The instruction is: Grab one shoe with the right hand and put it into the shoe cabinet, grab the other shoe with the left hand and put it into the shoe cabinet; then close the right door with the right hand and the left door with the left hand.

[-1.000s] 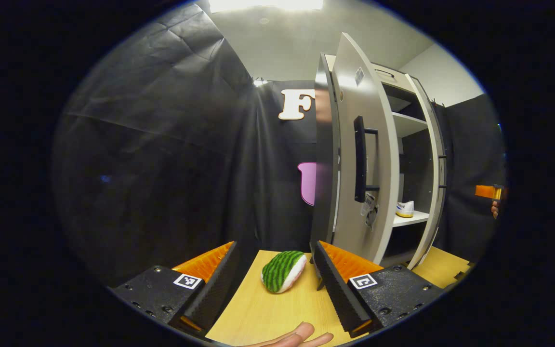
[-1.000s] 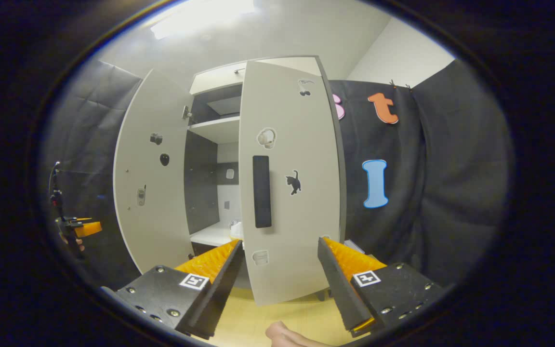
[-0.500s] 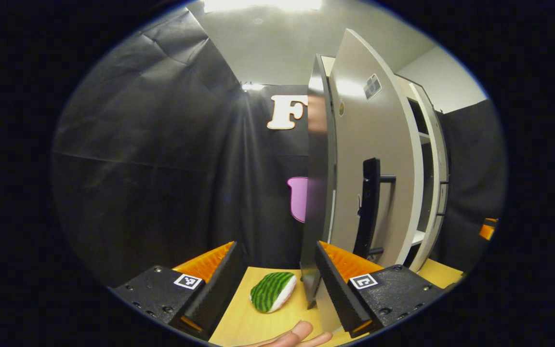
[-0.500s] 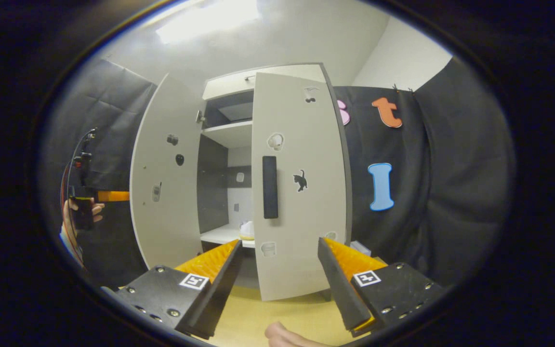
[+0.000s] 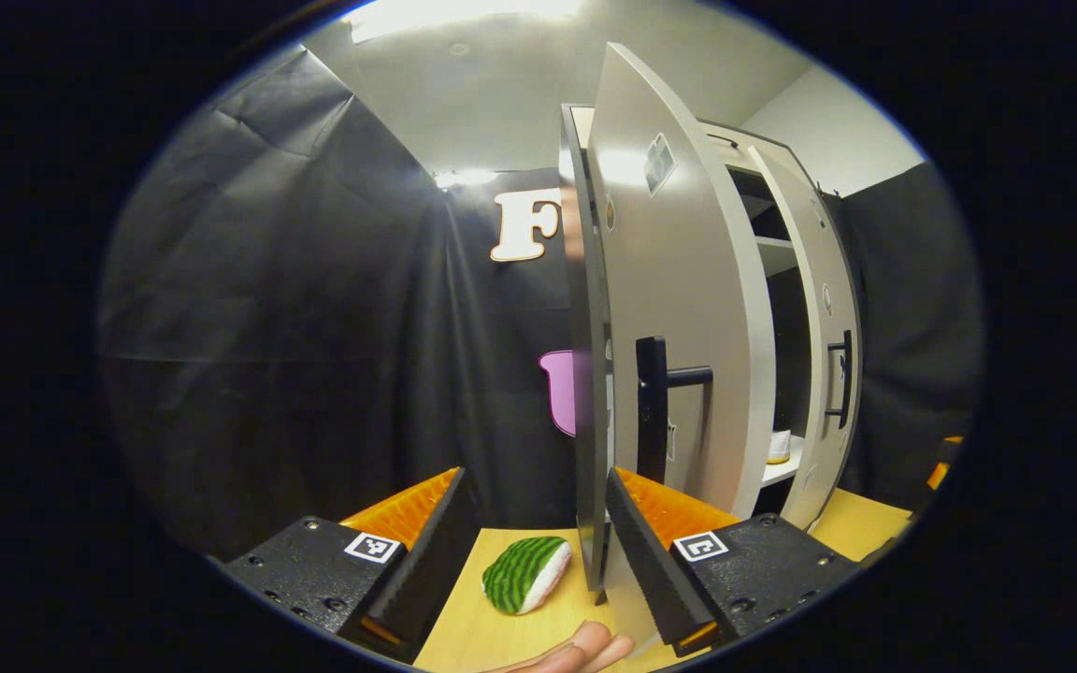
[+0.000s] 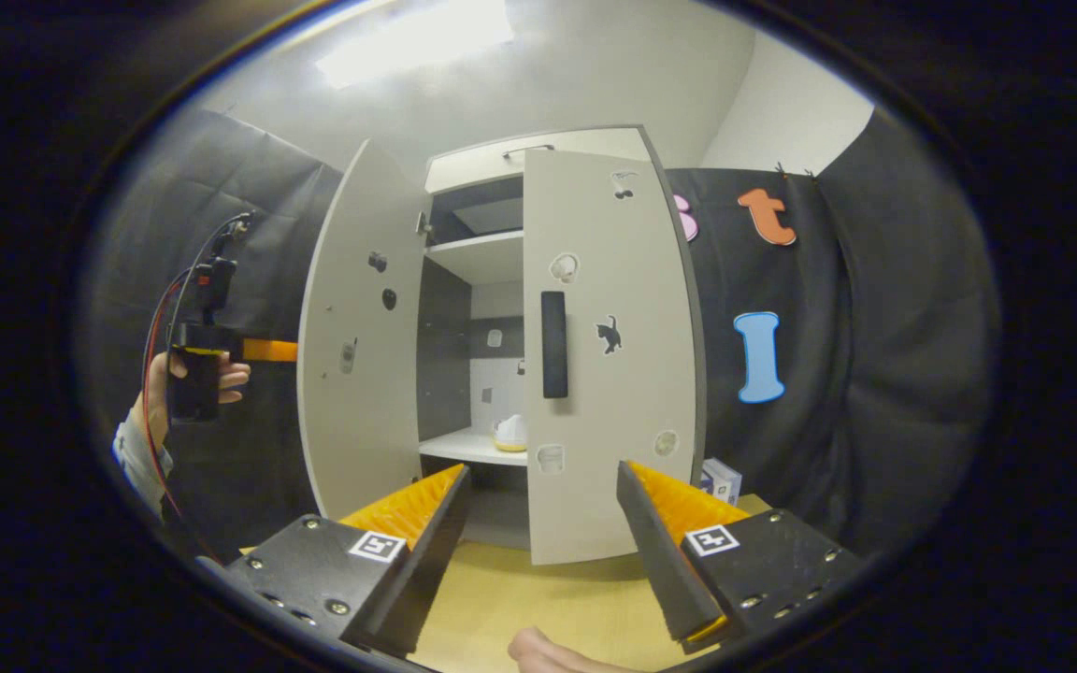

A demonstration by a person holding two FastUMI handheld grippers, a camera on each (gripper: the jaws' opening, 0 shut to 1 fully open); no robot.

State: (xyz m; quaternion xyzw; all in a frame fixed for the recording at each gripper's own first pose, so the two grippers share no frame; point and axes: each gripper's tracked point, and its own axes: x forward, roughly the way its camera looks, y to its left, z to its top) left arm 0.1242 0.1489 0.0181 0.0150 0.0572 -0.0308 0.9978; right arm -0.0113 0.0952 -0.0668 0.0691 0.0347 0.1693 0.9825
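Black cloth walls close in a pale wood tabletop (image 6: 538, 598) where the shoe cabinet (image 6: 492, 243) stands with both doors ajar, a shoe (image 6: 509, 435) on its shelf, both grippers' jaws spread apart, empty.

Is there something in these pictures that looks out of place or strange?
Yes. A green striped shoe lies on the wooden floor outside the cabinet, beside the left door, while another shoe sits on a shelf inside. Both doors are partly open.
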